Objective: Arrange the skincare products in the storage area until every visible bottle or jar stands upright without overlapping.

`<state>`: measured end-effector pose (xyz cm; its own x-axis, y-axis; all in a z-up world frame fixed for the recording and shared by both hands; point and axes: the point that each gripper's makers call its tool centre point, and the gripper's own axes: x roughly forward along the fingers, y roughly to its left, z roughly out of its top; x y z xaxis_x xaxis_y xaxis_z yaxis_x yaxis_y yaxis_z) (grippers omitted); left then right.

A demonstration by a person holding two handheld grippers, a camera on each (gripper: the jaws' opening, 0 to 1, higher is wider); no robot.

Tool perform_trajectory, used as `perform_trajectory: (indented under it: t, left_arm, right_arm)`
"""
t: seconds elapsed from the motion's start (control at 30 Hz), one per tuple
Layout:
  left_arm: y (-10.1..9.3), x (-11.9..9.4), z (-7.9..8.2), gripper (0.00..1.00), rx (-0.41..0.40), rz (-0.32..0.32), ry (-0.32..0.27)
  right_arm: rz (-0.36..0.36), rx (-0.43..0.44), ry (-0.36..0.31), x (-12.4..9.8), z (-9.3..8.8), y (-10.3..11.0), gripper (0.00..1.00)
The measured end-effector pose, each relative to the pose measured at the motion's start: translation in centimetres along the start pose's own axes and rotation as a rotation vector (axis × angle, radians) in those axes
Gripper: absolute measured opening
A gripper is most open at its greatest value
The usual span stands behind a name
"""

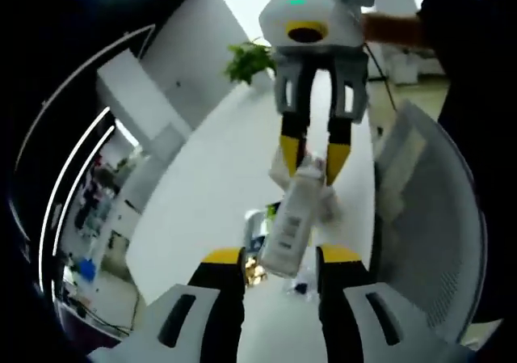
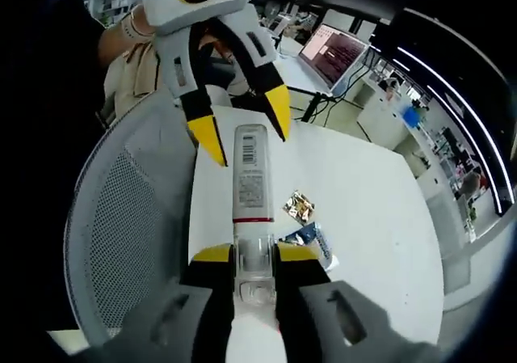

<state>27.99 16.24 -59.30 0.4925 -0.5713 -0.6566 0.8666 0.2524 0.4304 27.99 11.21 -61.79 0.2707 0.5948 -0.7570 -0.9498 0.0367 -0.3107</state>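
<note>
Right tool [image 2: 257, 258] clamped on white tube [image 2: 249, 177], left tool [image 1: 280, 259] open (jaws straddling tube).

Wide white table [image 2: 380, 209], flat and bare over most of its top. On it, a small shiny gold packet [image 2: 298, 207], with a blue packet [image 2: 311, 238] just beside it (too small to read). Right by the table edge, a grey chair [image 2: 129, 217] with a mesh back full of tiny holes. Past the far end of the table in the right gripper view, an open laptop screen [image 2: 338, 52], lit up pinkish. At the far end in the left gripper view, a leafy green plant [image 1: 249, 59]. Off to one side, shelves [image 1: 89, 217] with colourful bits, blurry.
</note>
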Motion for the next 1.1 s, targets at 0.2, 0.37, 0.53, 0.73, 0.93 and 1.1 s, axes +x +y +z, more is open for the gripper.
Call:
perform_trajectory:
  t: [0.2, 0.37, 0.53, 0.73, 0.93, 1.1]
  left_arm:
    - [-1.6, 1.6, 0.1, 0.3, 0.088, -0.064, 0.055]
    - [-2.5, 2.6, -0.2, 0.25, 0.102, -0.08, 0.094]
    - [-3.0, 2.9, -0.2, 0.24, 0.119, -0.091, 0.12]
    - [-3.6, 3.3, 0.1, 0.19, 0.126, -0.112, 0.118]
    - [-3.8, 3.7, -0.4, 0.18, 0.129, -0.121, 0.139]
    - [-3.7, 4.1, -0.4, 0.18, 0.106, -0.093, 0.109]
  right_arm:
    - [0.013, -0.034, 0.024, 0.8, 0.0, 0.7, 0.17]
    - [0.031, -0.05, 0.046, 1.2, -0.3, 1.3, 0.17]
    - [0.044, -0.071, 0.068, 1.7, -0.3, 1.9, 0.17]
    - [0.048, -0.089, 0.077, 1.6, -0.3, 1.8, 0.17]
    - [0.054, -0.092, 0.078, 1.5, -0.2, 2.1, 0.17]
    - [0.044, -0.092, 0.077, 1.2, -0.4, 1.9, 0.17]
